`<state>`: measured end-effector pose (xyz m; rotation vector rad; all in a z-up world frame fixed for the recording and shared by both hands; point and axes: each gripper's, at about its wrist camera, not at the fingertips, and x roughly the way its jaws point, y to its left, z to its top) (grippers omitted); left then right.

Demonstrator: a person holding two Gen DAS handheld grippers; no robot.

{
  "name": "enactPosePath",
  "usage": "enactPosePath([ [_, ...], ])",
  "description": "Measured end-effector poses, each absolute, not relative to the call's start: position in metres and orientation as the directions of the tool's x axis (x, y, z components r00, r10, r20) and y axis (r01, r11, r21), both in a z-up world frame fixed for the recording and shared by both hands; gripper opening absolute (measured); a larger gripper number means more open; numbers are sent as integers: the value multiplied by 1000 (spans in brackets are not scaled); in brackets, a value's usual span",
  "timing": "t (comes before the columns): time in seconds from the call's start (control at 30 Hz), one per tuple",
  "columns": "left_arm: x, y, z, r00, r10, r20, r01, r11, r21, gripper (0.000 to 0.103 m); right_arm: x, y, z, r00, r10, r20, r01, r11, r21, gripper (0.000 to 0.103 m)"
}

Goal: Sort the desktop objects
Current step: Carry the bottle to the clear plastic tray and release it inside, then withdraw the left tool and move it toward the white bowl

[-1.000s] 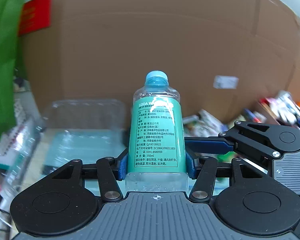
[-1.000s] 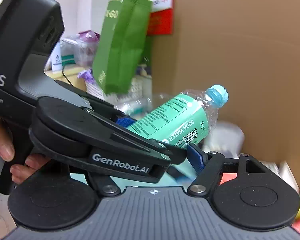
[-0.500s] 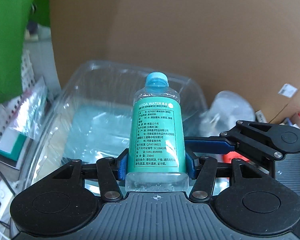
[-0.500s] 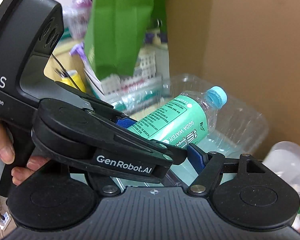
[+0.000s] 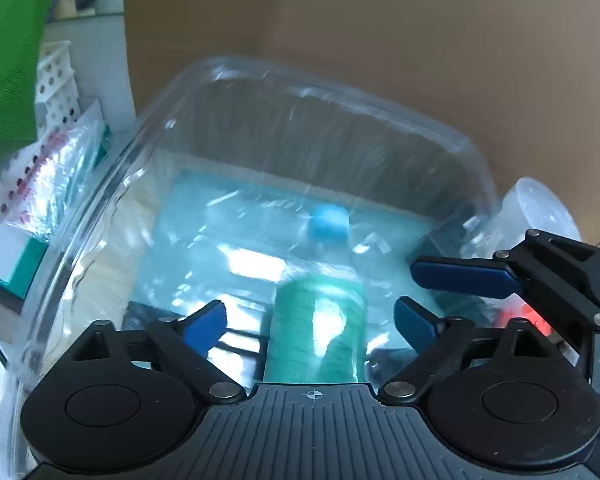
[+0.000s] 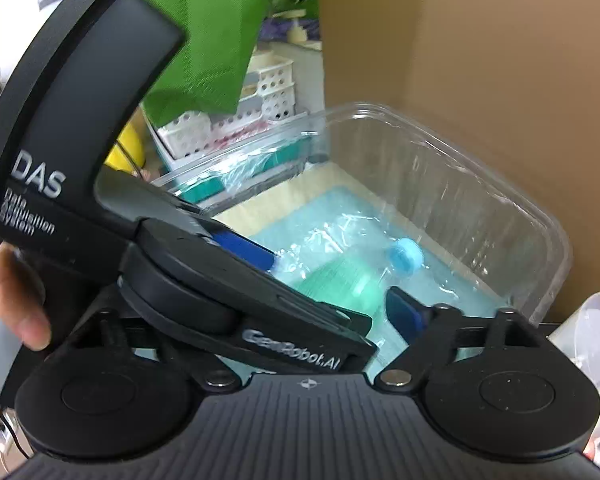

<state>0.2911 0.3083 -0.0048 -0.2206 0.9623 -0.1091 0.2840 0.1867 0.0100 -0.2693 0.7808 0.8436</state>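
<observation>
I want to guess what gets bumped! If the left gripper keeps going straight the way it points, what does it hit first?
Probably the bottle, lying blurred right between the open jaws of the left gripper. Past it comes the far wall of the clear plastic bin. Depth is hard to judge here.

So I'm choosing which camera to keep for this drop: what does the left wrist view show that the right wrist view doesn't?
Left wrist only: both of the left gripper's blue pads spread clear of the bottle. Right wrist only: the person's hand on the left gripper's handle, and a yellow object behind it. Both show the blurred teal-labelled bottle over the clear plastic bin and the cardboard box.
</observation>
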Motion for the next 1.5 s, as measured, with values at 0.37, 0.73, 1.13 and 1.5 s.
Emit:
enactPosePath([
  [0.37, 261, 285, 22, 654, -127, -746, -21, 983, -185, 103, 264, 166, 25, 435, 590, -680, -751, 654, 86, 101],
  [0.73, 212, 244, 63, 730, -129, -671, -14, 979, -203, 103, 215, 120, 59, 478, 655, -586, -760, 643, 99, 103],
  [1.13, 156, 167, 71, 761, -164, -627, 60, 981, -183, 103, 157, 45, 65, 498, 677, -542, -747, 653, 128, 103],
  [1.5, 81, 82, 47, 800, -190, -569, 100, 978, -186, 103, 81, -38, 41, 553, 658, -510, -729, 679, 85, 103],
])
